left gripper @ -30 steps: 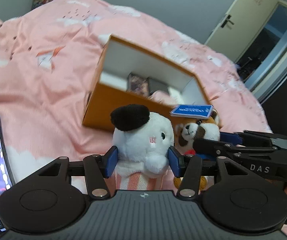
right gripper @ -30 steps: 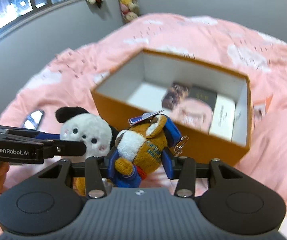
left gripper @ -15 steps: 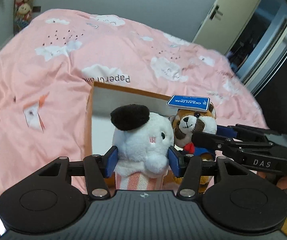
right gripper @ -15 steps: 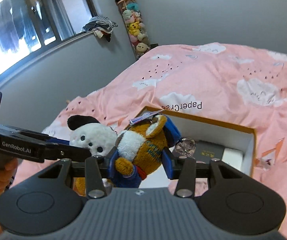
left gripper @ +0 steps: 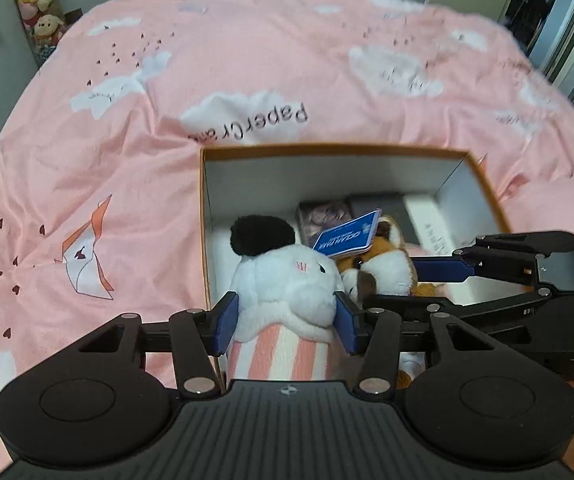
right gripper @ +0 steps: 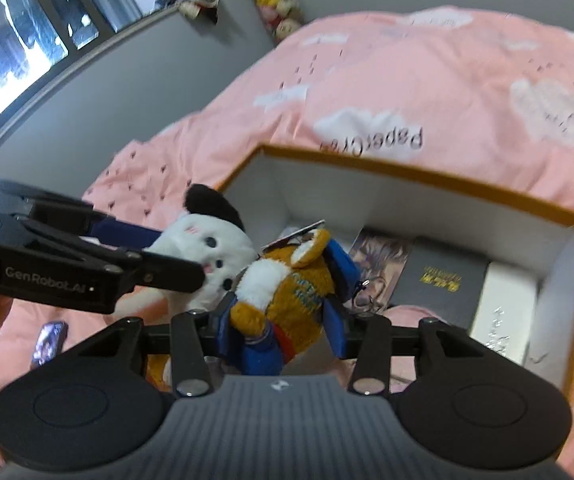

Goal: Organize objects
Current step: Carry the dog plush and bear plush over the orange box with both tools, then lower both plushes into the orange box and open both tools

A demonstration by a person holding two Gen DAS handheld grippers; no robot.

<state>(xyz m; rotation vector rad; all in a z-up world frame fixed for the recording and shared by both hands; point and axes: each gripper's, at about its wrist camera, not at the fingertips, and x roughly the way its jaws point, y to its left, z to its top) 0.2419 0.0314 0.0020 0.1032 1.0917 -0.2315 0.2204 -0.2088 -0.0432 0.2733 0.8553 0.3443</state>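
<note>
With the left claw [left gripper: 285, 320] closing on the white plush dog [left gripper: 287, 280] and the right claw [right gripper: 283, 330] pinching the fox plush [right gripper: 287, 284] beside it over the orange box [left gripper: 327, 150], the crowded toys could snag together on release.

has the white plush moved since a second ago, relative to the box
Yes. The white plush, pinched in the left gripper, was on the near side of the orange box, outside its wall; now it hangs over the box's open interior.

The right gripper [right gripper: 283, 330] clamps an orange plush [right gripper: 287, 292] over the open box [right gripper: 415, 176]. At nine o'clock, the left gripper [right gripper: 191, 268] holds a white plush [right gripper: 211, 248].
</note>
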